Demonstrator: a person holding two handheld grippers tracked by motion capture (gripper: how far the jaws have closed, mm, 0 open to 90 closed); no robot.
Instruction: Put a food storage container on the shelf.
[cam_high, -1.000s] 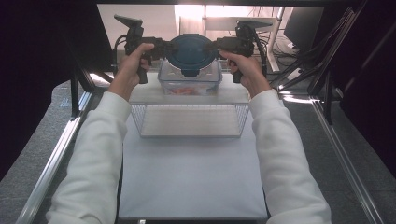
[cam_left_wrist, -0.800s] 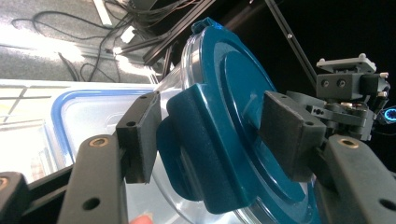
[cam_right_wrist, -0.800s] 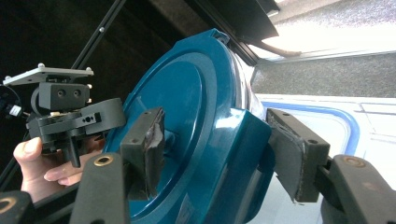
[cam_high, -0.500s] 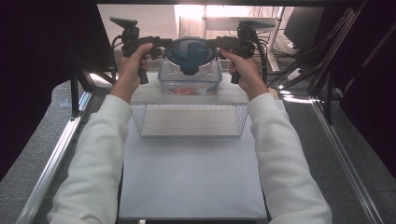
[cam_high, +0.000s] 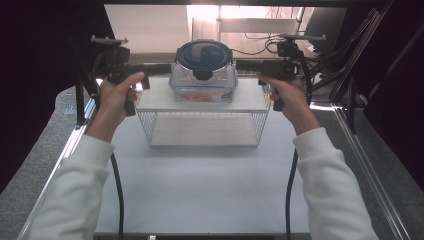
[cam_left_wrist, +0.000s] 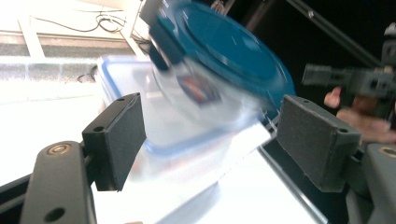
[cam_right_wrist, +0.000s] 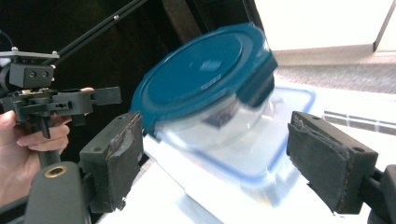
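**Both grippers clear of the stacked containers**

High view: A round container (cam_high: 203, 67) with a dark blue lid (cam_high: 204, 55) sits on a larger clear box (cam_high: 202, 89) that holds something orange. The box stands on a white board (cam_high: 250, 102) laid over a wire basket (cam_high: 202, 129), at the far end of the white counter (cam_high: 200, 190). The left gripper (cam_high: 150, 70) is held left of the stack and the right gripper (cam_high: 252, 67) right of it. Each is well apart from the container and points inward at it. A cable trails from each gripper along the person's white sleeves.

Left gripper view: The fingers (cam_left_wrist: 116, 137) are spread, having just been opening, with nothing pressed between them. The blurred round container (cam_left_wrist: 210, 100) and its lid (cam_left_wrist: 229, 51) lie ahead, above the blue-rimmed box (cam_left_wrist: 140, 112). The right gripper (cam_left_wrist: 355, 79) and its hand show at far right.

Right gripper view: The fingers (cam_right_wrist: 327, 156) are spread, having just been opening, and grip nothing. The lid (cam_right_wrist: 201, 70) and round container (cam_right_wrist: 219, 123) lie ahead, on the blue-rimmed box (cam_right_wrist: 280, 135). The left gripper (cam_right_wrist: 56, 100) and its hand show at far left.
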